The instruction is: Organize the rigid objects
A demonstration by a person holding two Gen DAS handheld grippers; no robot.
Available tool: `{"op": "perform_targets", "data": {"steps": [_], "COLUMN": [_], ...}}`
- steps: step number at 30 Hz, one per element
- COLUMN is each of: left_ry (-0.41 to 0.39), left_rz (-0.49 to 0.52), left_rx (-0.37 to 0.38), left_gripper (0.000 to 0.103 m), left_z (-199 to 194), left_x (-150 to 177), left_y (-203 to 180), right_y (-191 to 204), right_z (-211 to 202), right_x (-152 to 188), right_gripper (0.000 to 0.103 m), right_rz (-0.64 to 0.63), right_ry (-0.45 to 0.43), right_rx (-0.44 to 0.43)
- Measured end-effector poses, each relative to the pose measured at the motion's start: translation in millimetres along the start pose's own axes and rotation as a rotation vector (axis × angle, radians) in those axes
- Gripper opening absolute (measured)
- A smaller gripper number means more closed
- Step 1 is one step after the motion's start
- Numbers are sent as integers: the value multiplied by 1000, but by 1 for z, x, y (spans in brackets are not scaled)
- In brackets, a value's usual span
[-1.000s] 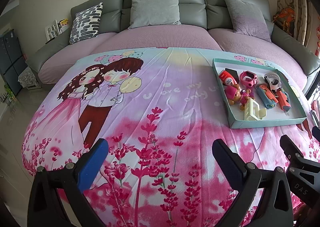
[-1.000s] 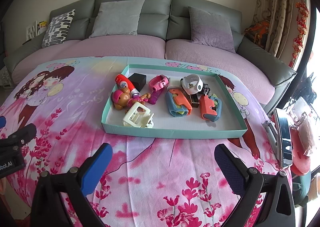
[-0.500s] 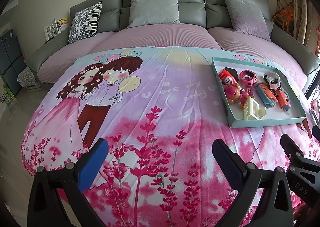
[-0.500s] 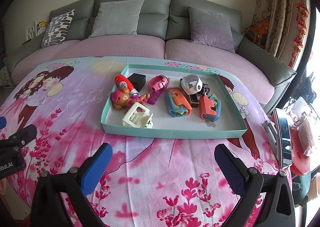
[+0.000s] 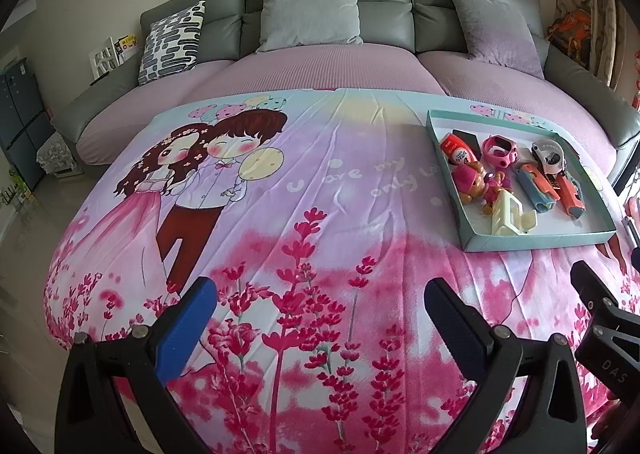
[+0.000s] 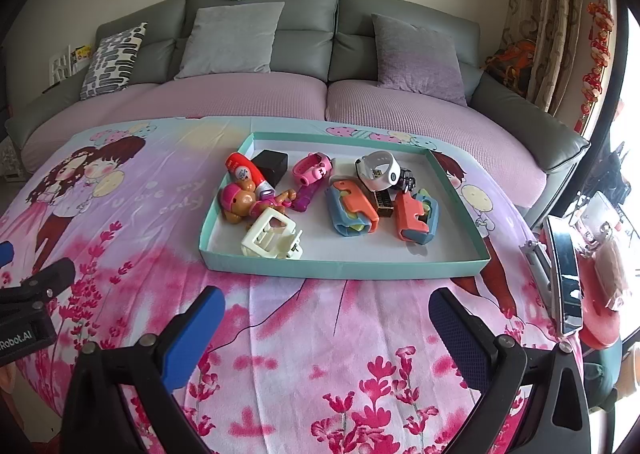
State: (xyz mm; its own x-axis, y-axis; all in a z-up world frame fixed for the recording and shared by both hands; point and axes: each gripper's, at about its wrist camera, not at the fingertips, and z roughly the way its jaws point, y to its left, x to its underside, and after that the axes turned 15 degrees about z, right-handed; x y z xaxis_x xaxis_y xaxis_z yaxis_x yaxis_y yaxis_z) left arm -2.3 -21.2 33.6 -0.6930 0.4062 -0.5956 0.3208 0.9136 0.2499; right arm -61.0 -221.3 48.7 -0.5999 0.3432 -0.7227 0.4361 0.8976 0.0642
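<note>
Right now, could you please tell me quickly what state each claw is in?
Left claw: open, holding nothing, over the printed sheet.
Right claw: open, holding nothing, just short of the teal tray.

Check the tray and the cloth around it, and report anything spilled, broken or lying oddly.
Nothing is spilled or visibly broken. All the toys sit inside the teal tray, jumbled: the cream clip lies on its side against the toy dog, and the white watch rests on other items. The cloth is only wrinkled.

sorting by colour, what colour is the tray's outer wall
Teal tray; clearest in the right wrist view.
</note>
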Motion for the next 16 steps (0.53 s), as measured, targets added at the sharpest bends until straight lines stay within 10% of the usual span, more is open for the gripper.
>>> {"op": "perform_targets", "data": {"steps": [16], "left_ry": [-26], "left_rz": [28], "left_rx": [-7], "left_gripper": [103], "left_z": [-5], "left_x": [0], "left_y": [-5], "right_y": [-1], "right_z": [-1], "right_x": [-1], "right_gripper": [103], "right_rz": [3], "right_ry": [-1], "right_rx": [0]}}
